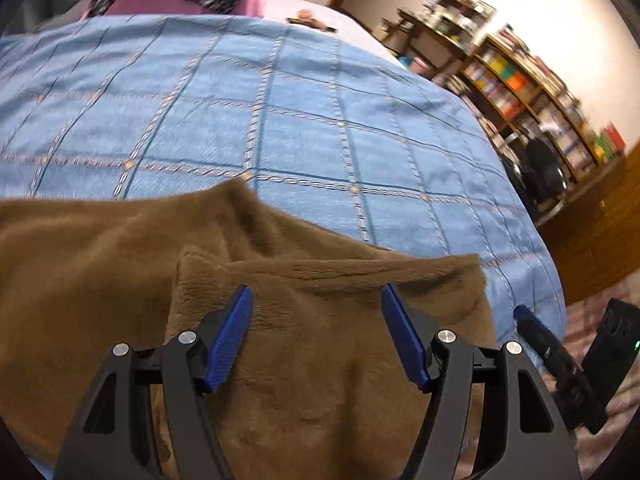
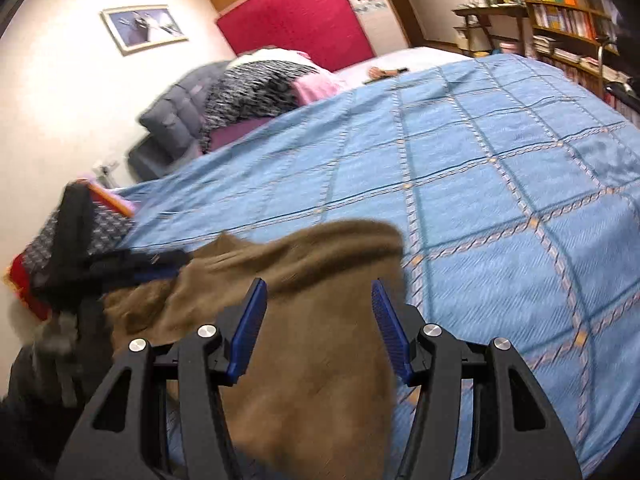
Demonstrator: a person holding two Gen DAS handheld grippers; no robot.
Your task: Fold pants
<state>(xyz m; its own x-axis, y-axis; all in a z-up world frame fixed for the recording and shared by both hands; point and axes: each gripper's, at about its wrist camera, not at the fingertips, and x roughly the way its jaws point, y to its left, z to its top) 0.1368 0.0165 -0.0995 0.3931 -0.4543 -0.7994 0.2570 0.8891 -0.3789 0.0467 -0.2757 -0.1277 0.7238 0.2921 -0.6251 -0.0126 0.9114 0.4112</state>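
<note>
Left gripper (image 1: 316,334), lower centre of its frame: blue pads spread apart, gripping nothing — brown pants (image 1: 280,320) lie beneath the gap. The pants fill the lower left and centre, resting on the blue checked bedspread (image 1: 320,120). Right gripper (image 2: 318,330), lower centre of its own frame: pads likewise apart and empty — the pants extend below them. Bookshelves (image 1: 532,92) occupy the upper right.

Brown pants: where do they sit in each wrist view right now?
Left wrist: brown pants fill the lower left and centre, under the open left claw.
Right wrist: they lie bottom centre, under the open right claw.
Shared landmark: blue checked bedspread.
</note>
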